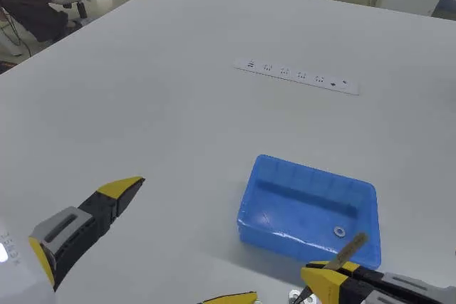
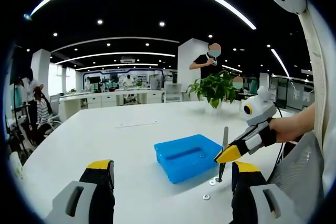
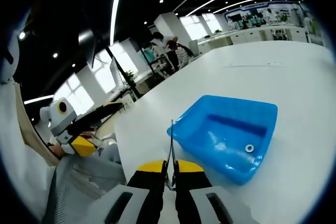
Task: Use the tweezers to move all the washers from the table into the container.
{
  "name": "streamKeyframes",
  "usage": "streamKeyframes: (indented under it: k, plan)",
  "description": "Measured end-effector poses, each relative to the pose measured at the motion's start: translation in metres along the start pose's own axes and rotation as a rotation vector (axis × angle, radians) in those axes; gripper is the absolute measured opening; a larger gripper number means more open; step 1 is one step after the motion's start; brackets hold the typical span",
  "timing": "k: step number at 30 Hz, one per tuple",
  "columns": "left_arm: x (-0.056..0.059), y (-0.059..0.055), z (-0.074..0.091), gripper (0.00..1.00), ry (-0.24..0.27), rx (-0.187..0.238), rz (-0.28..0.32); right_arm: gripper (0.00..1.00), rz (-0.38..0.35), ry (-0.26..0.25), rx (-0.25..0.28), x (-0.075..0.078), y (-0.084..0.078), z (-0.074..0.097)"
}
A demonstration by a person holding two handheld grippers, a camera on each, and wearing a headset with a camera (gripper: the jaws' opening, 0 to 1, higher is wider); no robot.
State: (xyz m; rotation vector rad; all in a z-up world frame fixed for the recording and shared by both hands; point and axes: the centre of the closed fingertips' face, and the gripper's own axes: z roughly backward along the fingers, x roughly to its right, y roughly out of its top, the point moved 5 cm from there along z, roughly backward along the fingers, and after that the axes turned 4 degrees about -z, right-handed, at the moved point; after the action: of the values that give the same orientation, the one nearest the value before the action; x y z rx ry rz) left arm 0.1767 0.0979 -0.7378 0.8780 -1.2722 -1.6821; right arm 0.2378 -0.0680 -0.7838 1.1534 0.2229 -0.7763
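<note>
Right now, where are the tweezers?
The tweezers are clamped in the right gripper, low right in the head view, by the blue container's near wall; in the left gripper view their tips point down beside a washer.

Counts, this moment:

Washers: 3 visible. 1 in the container [image 1: 339,231], and 2 on the table in the left gripper view [image 2: 212,182] [image 2: 206,197].

Container [image 1: 285,176]: 1, blue.

Tweezers [image 2: 224,145]: 1 pair.

Grippers: 2, the left gripper [image 1: 192,240] and the right gripper [image 3: 169,167].

Table [image 1: 178,105]: 1, white.

Power strip [image 1: 296,76]: 1, on the table.

Plant [image 2: 215,87]: 1, in the left gripper view.

People in the background: several, too small and blurred for a firm count.
</note>
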Motion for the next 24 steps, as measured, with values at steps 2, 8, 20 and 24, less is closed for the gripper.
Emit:
streamKeyframes:
  k: [2, 8, 20, 24]
  plan:
    - [0.0, 0.0, 0.0, 0.94, -0.001, -0.001, -0.002, 0.03, 0.009, 0.006, 0.004, -0.003, 0.006, 0.003]
    - [0.001, 0.001, 0.0, 0.95, -0.001, 0.0, -0.001, 0.03, 0.04, 0.008, 0.045, -0.005, 0.03, 0.013]
    - [0.001, 0.002, 0.0, 0.94, -0.002, -0.003, -0.001, 0.03, 0.042, -0.036, 0.141, 0.016, 0.069, 0.02]
    - [0.001, 0.001, 0.0, 0.94, -0.002, -0.004, 0.0, 0.03, 0.039, -0.06, 0.151, 0.025, 0.076, 0.017]
